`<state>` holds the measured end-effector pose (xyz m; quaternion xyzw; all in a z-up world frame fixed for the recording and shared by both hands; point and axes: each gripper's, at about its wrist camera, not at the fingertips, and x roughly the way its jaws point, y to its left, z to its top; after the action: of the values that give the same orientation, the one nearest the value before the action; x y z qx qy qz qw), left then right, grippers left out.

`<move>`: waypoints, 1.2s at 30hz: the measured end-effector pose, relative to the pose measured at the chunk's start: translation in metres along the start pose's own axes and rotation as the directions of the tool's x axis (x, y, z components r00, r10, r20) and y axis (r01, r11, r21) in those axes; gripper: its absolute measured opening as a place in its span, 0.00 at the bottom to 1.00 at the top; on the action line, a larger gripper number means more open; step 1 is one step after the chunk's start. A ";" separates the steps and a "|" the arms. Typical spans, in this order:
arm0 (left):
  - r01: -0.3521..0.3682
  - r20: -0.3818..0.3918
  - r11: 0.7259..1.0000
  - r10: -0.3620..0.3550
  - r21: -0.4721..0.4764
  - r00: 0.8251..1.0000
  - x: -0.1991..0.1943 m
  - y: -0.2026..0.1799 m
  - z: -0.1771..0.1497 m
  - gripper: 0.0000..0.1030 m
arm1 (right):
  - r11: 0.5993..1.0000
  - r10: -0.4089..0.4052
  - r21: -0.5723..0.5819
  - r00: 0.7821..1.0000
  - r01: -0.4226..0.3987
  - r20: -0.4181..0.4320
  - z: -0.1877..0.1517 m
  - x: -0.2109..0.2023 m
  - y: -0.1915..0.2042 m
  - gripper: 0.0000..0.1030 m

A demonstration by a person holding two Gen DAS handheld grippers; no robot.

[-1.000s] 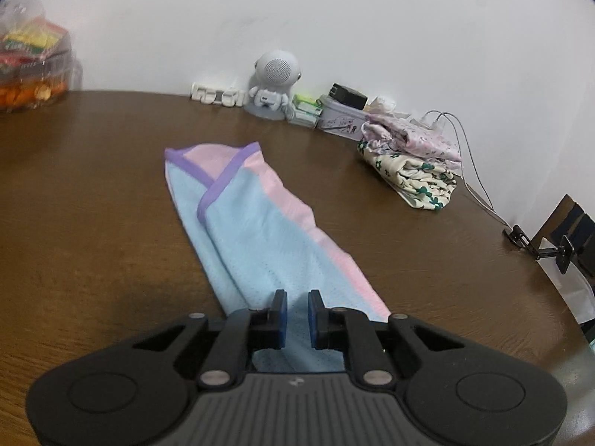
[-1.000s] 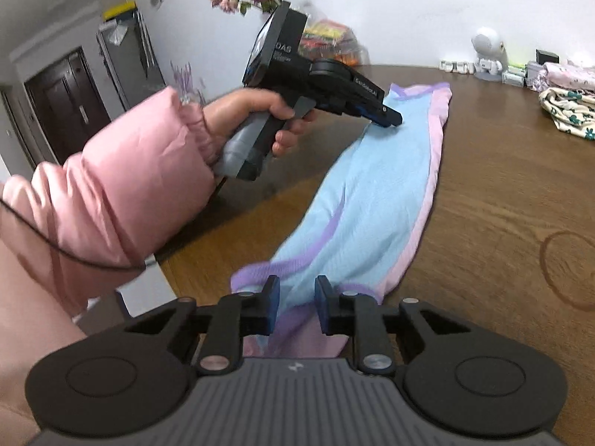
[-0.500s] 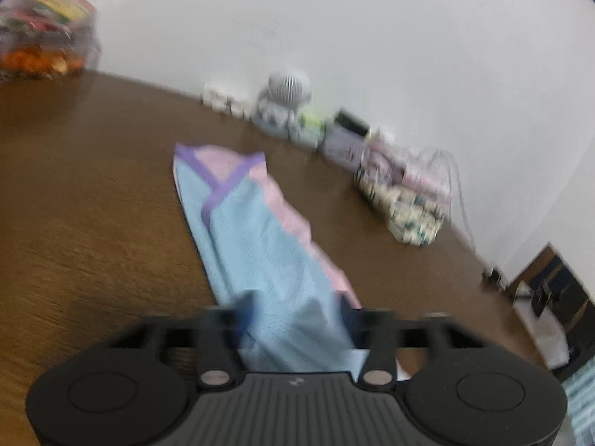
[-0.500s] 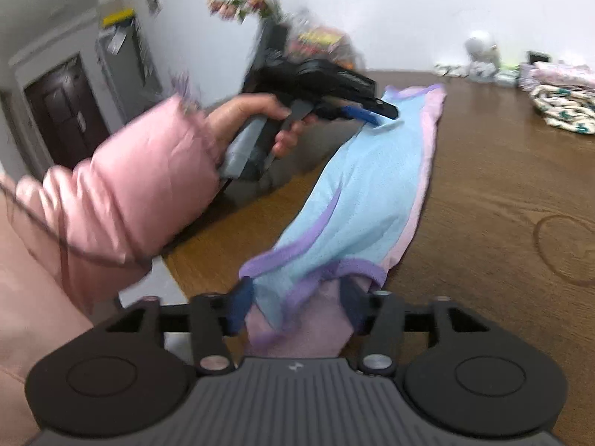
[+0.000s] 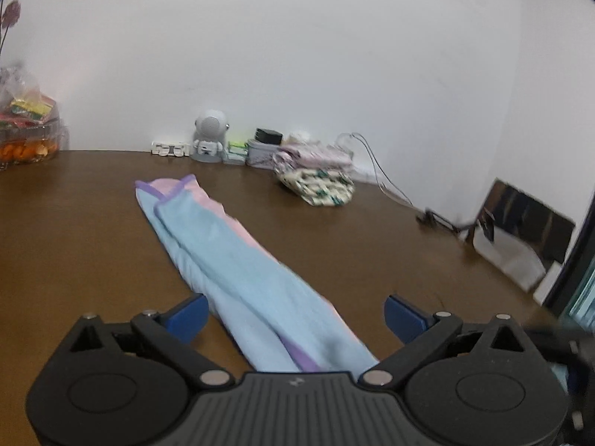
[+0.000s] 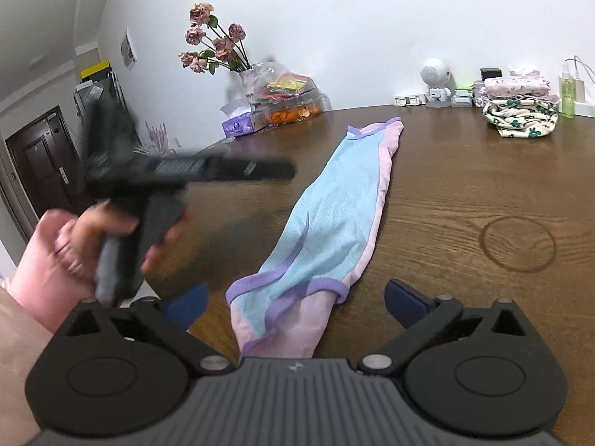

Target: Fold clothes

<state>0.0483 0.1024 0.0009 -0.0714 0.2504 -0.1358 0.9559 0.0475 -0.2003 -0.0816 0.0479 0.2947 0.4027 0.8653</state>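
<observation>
The blue and pink garment (image 6: 334, 219) lies flat on the brown table (image 6: 465, 193) as a long narrow strip, one half laid over the other, its purple-trimmed end nearest the right gripper (image 6: 293, 303) at 6 o'clock and its far end stretching toward 12 o'clock. In the left wrist view the same strip runs from 6 o'clock up to about 11 o'clock. Both sets of jaws have just been opening: the right gripper's blue fingers (image 6: 403, 303) stand wide with the hem lying loose between them, no pad pressing on it; the left gripper (image 5: 293, 314) is equally wide, cloth beneath and between its fingers (image 5: 187, 316) but not pinched. This looks like a release after a lengthwise fold, the cloth laid down to settle before the next fold across its length.

In the right wrist view the left gripper is a blurred dark shape at 9 o'clock, held by a hand (image 6: 111, 238) in a pink sleeve (image 6: 41, 275).

Around it: folded floral clothes (image 6: 520, 117) at 2 o'clock, a white robot figure (image 6: 437, 80) and small boxes at 1 o'clock, a green bottle (image 6: 568, 93) beside them, a vase of dried roses (image 6: 215, 42) and a clear tub of snacks (image 6: 290, 102) at 11 o'clock, a tissue box (image 6: 241, 124) beside it. All are well apart from the strip; nothing blocks a fold
</observation>
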 end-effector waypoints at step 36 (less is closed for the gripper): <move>0.024 -0.089 0.998 -0.018 0.063 0.996 -0.036 -0.050 -0.041 0.37 | 0.950 0.150 0.283 0.988 -0.133 -0.040 0.004 0.020 -0.033 0.33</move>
<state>-0.0131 0.0625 -0.0076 -0.0374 0.2872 -0.1569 0.9442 0.0818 -0.2069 -0.0980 0.1784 0.3709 0.4193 0.8092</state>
